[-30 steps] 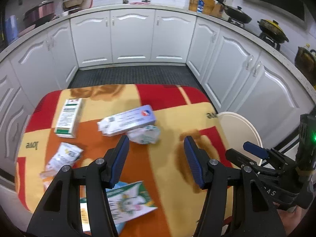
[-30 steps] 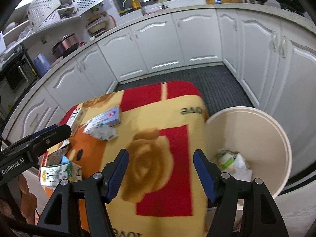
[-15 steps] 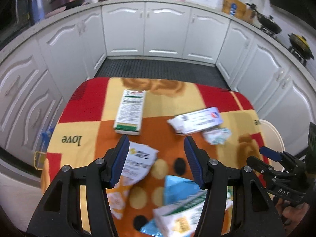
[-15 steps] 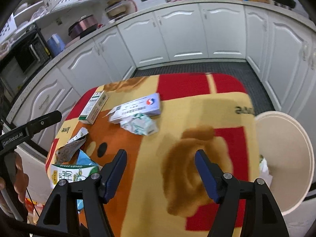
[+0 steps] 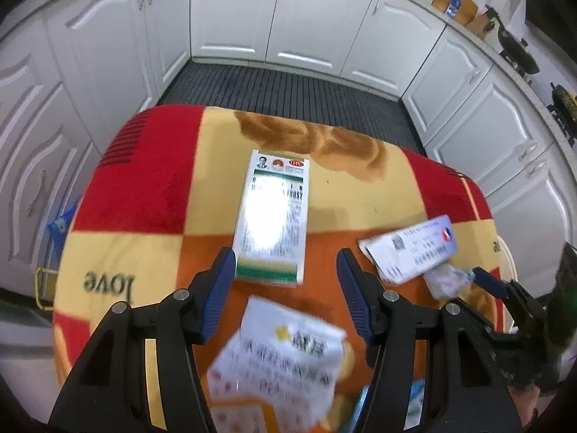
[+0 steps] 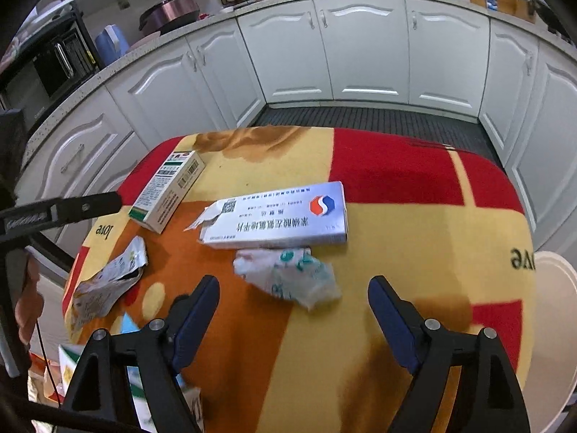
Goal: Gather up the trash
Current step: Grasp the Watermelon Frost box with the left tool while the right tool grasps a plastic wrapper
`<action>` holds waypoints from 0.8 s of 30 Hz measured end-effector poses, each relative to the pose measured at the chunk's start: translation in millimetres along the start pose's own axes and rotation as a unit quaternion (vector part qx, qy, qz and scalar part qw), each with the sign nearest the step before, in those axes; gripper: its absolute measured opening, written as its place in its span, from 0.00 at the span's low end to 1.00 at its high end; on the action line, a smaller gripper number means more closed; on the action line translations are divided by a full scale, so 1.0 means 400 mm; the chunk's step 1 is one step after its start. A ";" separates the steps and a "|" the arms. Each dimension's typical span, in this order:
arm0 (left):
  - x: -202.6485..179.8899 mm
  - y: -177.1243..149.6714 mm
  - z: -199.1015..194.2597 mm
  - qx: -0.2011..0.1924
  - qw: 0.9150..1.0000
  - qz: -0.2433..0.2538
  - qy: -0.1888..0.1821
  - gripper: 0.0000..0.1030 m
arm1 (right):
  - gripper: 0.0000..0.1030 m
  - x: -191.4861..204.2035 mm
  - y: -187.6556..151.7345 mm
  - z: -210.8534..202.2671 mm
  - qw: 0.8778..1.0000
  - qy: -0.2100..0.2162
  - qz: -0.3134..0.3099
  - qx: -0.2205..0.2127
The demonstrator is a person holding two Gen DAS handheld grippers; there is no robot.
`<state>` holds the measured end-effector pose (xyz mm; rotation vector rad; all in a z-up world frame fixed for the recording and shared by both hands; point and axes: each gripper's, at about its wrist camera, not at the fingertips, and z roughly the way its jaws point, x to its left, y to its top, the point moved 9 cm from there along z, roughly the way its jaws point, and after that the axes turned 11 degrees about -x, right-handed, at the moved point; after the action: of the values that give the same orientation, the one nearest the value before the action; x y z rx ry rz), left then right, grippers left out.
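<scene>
Trash lies on a table with a red, yellow and orange cloth point(image 5: 144, 252). A white and green medicine box point(image 5: 274, 216) lies just ahead of my open, empty left gripper point(image 5: 285, 263); it also shows in the right wrist view point(image 6: 167, 191). A torn silver box point(image 6: 277, 216) lies mid-table, seen too in the left wrist view point(image 5: 411, 249). A crumpled white and green wrapper point(image 6: 292, 276) lies just ahead of my open, empty right gripper point(image 6: 294, 303). A torn sachet point(image 5: 281, 357) lies below the left gripper.
A cream bin point(image 6: 555, 324) stands off the table's right edge. More cartons point(image 6: 72, 361) lie at the near left corner. White kitchen cabinets point(image 6: 360, 54) ring the table, with dark floor point(image 5: 288, 86) between.
Both grippers have swung left across the table. The left one now faces the white and green box, the right one the crumpled wrapper. The bin has slid to the right edge.
</scene>
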<state>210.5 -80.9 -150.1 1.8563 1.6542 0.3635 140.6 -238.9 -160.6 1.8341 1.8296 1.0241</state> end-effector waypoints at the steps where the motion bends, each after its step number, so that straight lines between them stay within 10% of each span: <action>1: 0.002 0.001 0.014 0.005 1.000 -0.003 0.000 0.56 | 0.80 -0.003 0.003 0.000 1.000 0.001 0.003 -0.004; 9: 0.013 0.012 0.104 0.030 0.999 0.007 0.028 0.60 | 0.78 -0.007 -0.004 0.030 1.000 0.013 0.009 -0.006; 12: 0.018 0.001 0.118 0.034 0.998 0.017 0.044 0.59 | 0.54 -0.003 -0.014 0.041 1.000 0.021 0.015 -0.001; 24: -0.017 0.037 -0.063 -0.061 0.997 0.028 0.030 0.49 | 0.34 0.003 -0.008 -0.073 0.998 0.048 0.025 -0.036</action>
<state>206.4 -81.1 -120.2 1.8197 1.5845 0.5383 118.0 -244.5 -142.8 1.8256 1.7849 1.1989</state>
